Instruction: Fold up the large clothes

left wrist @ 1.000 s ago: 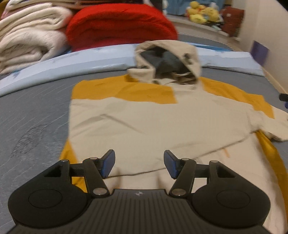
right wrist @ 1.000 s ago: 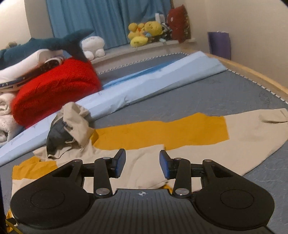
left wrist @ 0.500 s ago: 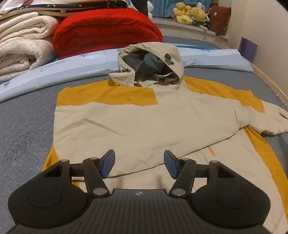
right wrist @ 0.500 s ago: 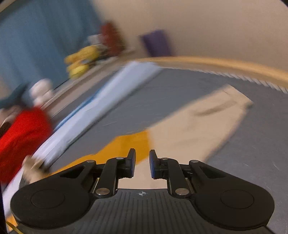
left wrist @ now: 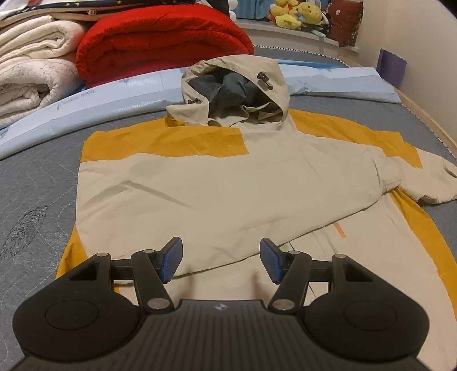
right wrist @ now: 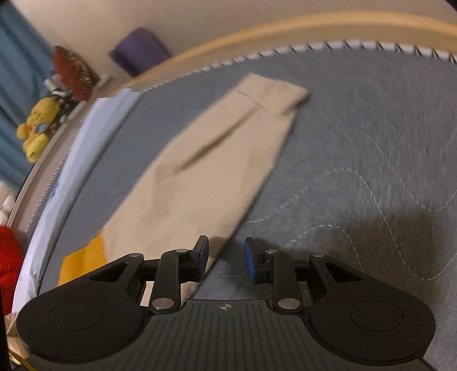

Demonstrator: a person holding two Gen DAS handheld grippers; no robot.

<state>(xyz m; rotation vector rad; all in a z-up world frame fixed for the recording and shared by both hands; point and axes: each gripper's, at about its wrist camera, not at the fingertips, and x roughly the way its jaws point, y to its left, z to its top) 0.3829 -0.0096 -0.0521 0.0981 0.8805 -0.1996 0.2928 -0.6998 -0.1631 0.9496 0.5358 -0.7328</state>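
Left wrist view, left to right: cream blankets [left wrist: 31,74] stacked far left, a red blanket [left wrist: 160,42] rolled beside them, both behind a pale blue sheet [left wrist: 94,105] that runs across the grey bed [left wrist: 31,182]. The sheet carries small grey print near its left part, too blurred to read. The jacket [left wrist: 217,177] lies flat mid-bed, beige with orange panels, 1 sleeve folded across the body, hood [left wrist: 237,85] up toward the sheet with a dark lining and 2 toggles showing. Plush toys [left wrist: 297,14] sit on a ledge at top right, a purple item [left wrist: 391,65] against the wall at the far right. The left gripper [left wrist: 218,258] hangs over the jacket's near hem, jaws wide, nothing between the blue pads [left wrist: 171,262] (a small round emblem on the gripper body, no letters legible).

Right wrist view (blurred by motion), left to right: blue curtain [right wrist: 14,85], yellow plush [right wrist: 37,125], sheet edge, then the jacket's other sleeve [right wrist: 217,165] lying straight on the bed, cuff [right wrist: 282,97] toward the wooden bed frame [right wrist: 285,31]. The right gripper [right wrist: 225,259] sits low at the sleeve's near edge, jaws narrow and opening. The left pad overlaps the sleeve edge; the gap shows bare grey bed, no cloth pinched.
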